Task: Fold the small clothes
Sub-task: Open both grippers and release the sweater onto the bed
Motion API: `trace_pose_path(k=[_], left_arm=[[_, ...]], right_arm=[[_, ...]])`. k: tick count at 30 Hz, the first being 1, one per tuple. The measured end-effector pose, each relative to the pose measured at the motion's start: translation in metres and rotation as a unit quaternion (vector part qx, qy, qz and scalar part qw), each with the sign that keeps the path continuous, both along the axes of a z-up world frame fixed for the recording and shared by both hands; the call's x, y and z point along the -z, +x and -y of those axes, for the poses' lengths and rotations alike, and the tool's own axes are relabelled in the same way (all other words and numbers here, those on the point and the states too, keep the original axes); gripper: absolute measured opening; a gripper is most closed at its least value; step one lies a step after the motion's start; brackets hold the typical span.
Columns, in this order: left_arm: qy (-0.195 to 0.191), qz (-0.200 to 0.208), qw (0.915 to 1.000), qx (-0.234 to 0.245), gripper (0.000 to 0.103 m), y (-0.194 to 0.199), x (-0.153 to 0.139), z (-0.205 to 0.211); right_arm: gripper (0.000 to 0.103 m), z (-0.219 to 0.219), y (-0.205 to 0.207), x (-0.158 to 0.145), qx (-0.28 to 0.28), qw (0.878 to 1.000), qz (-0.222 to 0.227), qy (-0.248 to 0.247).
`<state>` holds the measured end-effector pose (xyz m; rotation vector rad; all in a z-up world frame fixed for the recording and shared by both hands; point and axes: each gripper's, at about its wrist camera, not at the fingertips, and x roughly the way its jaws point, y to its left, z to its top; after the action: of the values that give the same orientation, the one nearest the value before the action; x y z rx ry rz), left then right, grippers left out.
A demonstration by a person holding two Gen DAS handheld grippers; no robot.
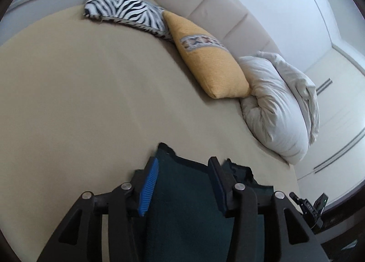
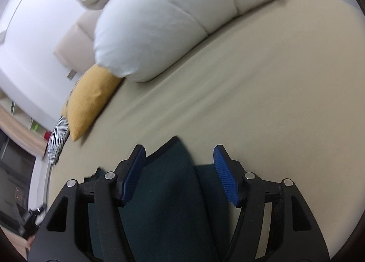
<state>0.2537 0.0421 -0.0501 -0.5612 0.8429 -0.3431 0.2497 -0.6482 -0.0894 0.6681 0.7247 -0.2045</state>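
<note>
A dark teal garment (image 1: 184,205) lies on the beige bed sheet (image 1: 79,102). In the left wrist view it sits under and between the fingers of my left gripper (image 1: 184,160). The jaws stand apart and the blue pads (image 1: 148,189) do not press on the cloth. In the right wrist view, a folded ridge of the same garment (image 2: 168,184) runs up between the fingers of my right gripper (image 2: 179,149). That gripper is also open, with a gap between the cloth and its right pad (image 2: 225,177).
At the head of the bed a zebra-print cushion (image 1: 123,11), a yellow cushion (image 1: 205,61) and a white pillow (image 1: 273,106) lean on the beige headboard (image 1: 216,6). The bed's edge curves past on the right (image 1: 294,170). Bare sheet stretches ahead of the garment.
</note>
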Motion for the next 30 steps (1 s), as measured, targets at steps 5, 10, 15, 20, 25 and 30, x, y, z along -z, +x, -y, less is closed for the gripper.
trace_pose_path(k=[5, 10, 15, 20, 25, 30], left_arm=[[0.079, 0.031, 0.9953, 0.046, 0.050, -0.019, 0.006, 0.058], [0.105, -0.002, 0.9944, 0.014, 0.040, -0.017, 0.054, 0.038], [0.037, -0.021, 0.9991, 0.002, 0.013, -0.013, 0.070, -0.002], [0.051, -0.018, 0.9985, -0.012, 0.016, -0.026, 0.055, -0.005], [0.077, 0.030, 0.9965, 0.016, 0.049, -0.070, 0.027, 0.023], [0.135, 0.007, 0.9897, 0.047, 0.044, -0.092, 0.055, 0.042]], right_arm=[[0.061, -0.073, 0.008, 0.003, -0.121, 0.992, -0.018, -0.031], [0.056, -0.101, 0.006, 0.043, -0.151, 0.983, -0.073, -0.071], [0.020, -0.048, -0.018, 0.055, -0.089, 0.996, -0.014, 0.011], [0.026, -0.030, -0.053, 0.042, -0.010, 1.000, -0.016, -0.005], [0.026, -0.072, -0.077, 0.019, -0.095, 0.994, 0.033, 0.030], [0.025, -0.101, -0.073, 0.039, -0.197, 0.979, -0.001, 0.061]])
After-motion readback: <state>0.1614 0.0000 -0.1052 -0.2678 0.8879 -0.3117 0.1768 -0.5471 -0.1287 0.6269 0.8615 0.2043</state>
